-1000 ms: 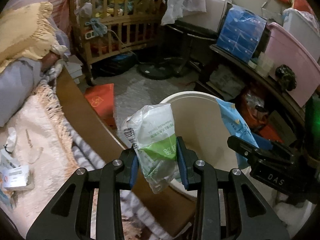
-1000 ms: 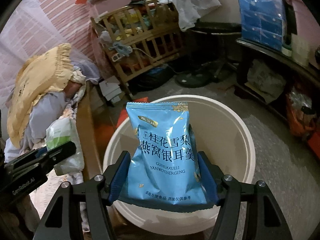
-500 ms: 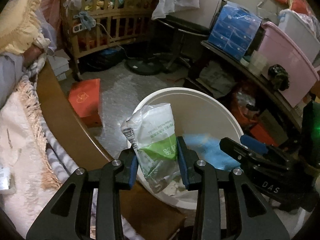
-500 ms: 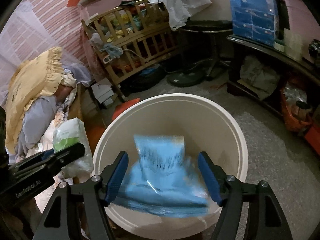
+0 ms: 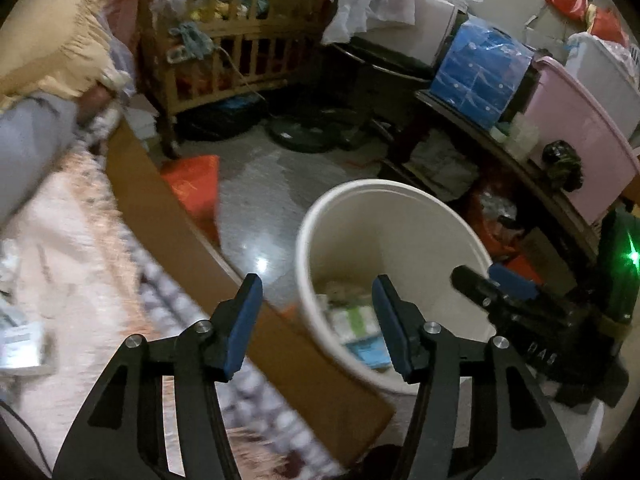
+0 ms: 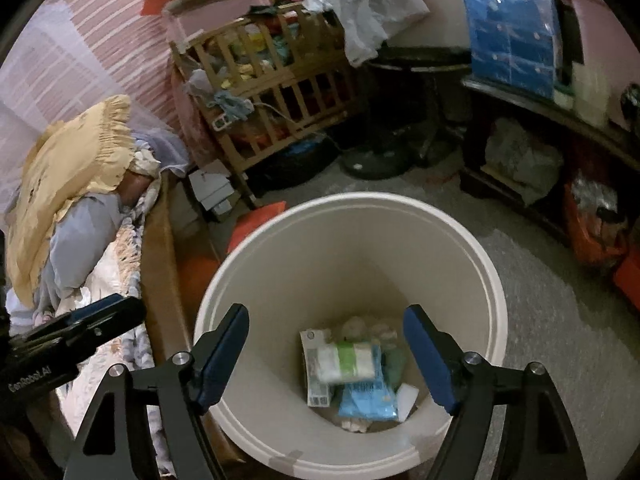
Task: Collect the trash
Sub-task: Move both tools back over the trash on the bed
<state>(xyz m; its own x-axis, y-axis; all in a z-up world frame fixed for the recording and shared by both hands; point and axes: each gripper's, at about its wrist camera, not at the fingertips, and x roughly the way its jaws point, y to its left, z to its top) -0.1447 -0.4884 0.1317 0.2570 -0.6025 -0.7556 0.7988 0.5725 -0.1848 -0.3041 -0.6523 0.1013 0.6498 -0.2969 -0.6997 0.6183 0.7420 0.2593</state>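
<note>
Bucket mouth is wide and clear from above; I see trash only at the bottom, so plenty of depth inside. Wooden bed rail runs just beside the rim on the left, tight gap there. Bare floor beyond bucket is free up to the crib. Low shelf w/ bins crowds the right; other gripper sits near the rim.

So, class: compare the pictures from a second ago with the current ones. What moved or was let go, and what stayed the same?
Both packets were let go. The blue packet left the right gripper first, then the green-and-white packet left the left gripper; both now lie inside the white bin. Both grippers' jaws are opening, with nothing between them. The bin stays beside the bed.
</note>
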